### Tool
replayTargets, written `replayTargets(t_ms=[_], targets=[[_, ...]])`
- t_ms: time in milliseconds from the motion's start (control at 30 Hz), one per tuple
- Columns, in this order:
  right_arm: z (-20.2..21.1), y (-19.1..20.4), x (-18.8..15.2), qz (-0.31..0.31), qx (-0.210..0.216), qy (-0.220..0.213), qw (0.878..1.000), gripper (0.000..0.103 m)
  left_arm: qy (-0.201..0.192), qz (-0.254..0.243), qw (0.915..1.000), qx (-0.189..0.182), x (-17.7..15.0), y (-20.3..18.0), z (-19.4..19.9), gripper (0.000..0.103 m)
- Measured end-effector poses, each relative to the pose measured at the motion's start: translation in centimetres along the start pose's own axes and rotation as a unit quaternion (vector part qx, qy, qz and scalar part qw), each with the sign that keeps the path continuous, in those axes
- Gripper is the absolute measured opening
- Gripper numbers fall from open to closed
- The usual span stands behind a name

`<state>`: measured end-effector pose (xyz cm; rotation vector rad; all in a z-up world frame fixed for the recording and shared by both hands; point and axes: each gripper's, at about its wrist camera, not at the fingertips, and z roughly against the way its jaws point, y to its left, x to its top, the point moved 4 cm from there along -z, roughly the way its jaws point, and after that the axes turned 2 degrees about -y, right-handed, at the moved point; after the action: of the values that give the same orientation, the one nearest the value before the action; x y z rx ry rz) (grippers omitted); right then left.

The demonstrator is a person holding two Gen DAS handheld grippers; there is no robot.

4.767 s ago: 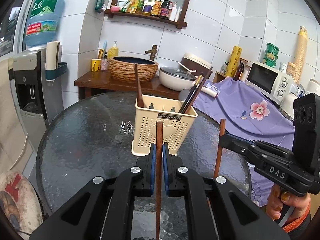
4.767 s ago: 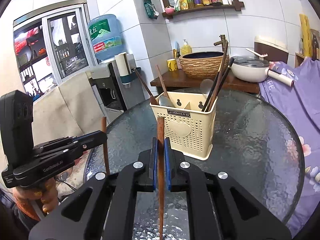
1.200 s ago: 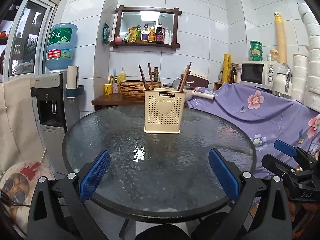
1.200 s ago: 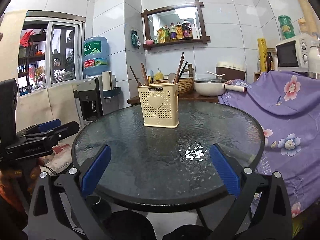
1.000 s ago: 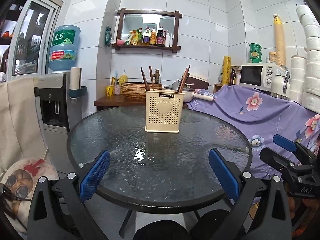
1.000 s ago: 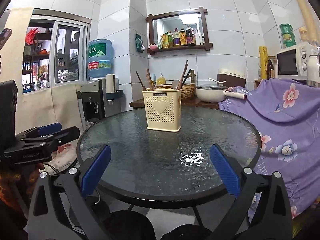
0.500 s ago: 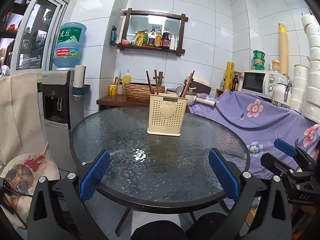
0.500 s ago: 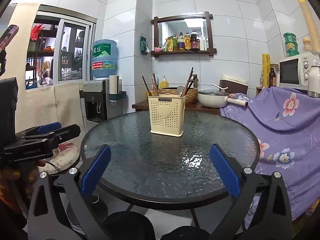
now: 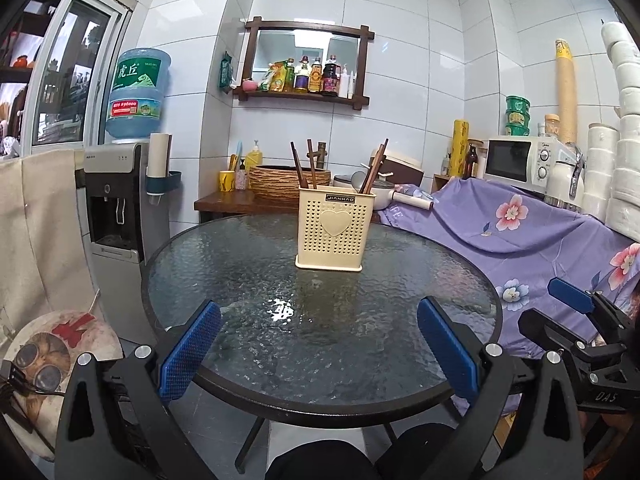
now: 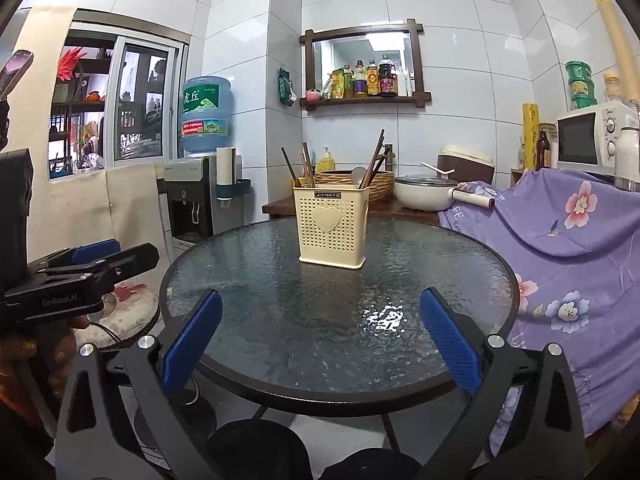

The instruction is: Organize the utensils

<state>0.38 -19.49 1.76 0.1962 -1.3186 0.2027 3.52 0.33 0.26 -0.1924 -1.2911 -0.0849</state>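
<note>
The left gripper (image 9: 318,346) is spread wide and empty at the near edge of the round glass table (image 9: 400,280), its blue pads (image 9: 190,350) (bases cut off by the frame) well apart. The cream utensil holder (image 9: 333,230) stands upright toward the far side with chopsticks (image 9: 302,164) poking out; its compartments can't be made out. From the right wrist, the right gripper (image 10: 320,344) is likewise agape and empty, the holder (image 10: 331,229) beyond.
</note>
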Motion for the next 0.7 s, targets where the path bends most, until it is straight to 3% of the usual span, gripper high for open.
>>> replayTargets(t_ms=[700], targets=[[-0.26,0.31,-0.05,0.002,0.000,0.005,1.000,0.097,0.000,-0.004,1.0000,0.006,0.14,-0.20,0.15,0.097]])
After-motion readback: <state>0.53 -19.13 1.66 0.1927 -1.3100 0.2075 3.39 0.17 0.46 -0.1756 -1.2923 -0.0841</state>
